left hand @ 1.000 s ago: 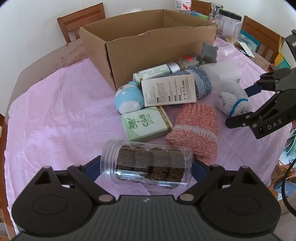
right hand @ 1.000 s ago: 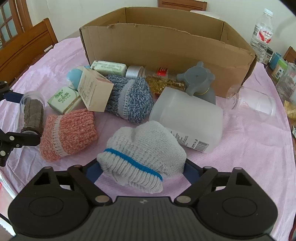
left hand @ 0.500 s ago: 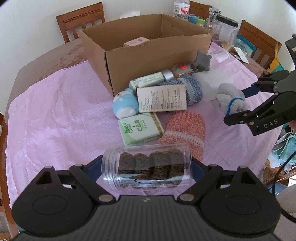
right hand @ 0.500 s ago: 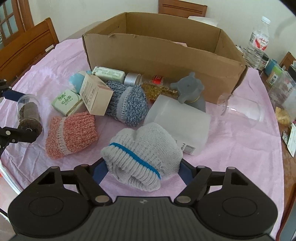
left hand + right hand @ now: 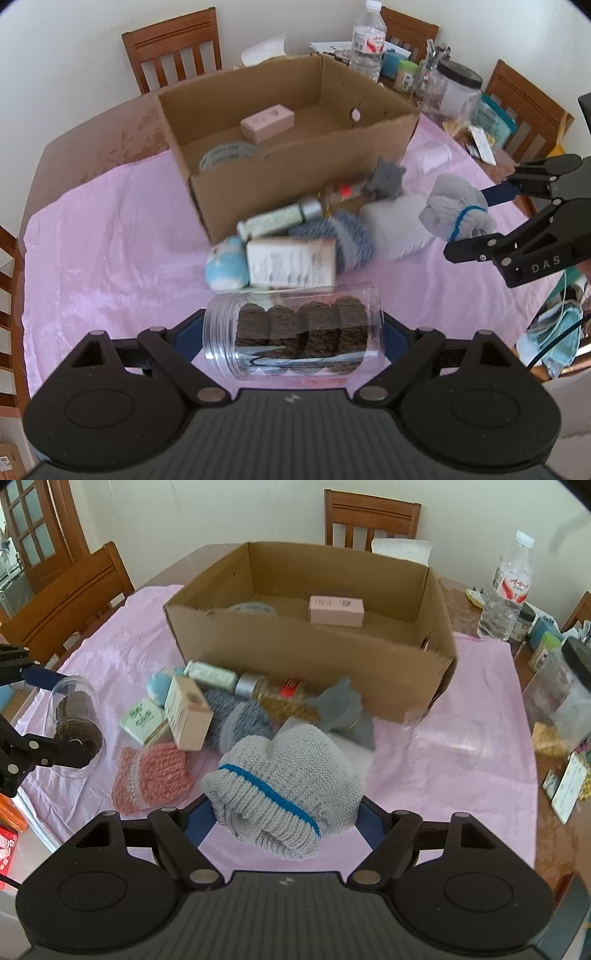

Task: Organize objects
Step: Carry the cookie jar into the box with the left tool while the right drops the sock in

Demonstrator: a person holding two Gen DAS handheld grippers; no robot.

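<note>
Clear plastic jar with four dark cookies inside sat sideways, clamped in our left gripper, up off the pink cloth. One cardboard box held one pink carton. From the right wrist, our right gripper squeezed one grey knit sock bundle, near the three other knit bundles.

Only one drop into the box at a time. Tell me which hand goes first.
Right, probably. The right gripper holds the grey knitted sock bundle with a blue stripe facing the open cardboard box; the left gripper, holding the clear plastic jar of brown discs, looks farther back.
</note>
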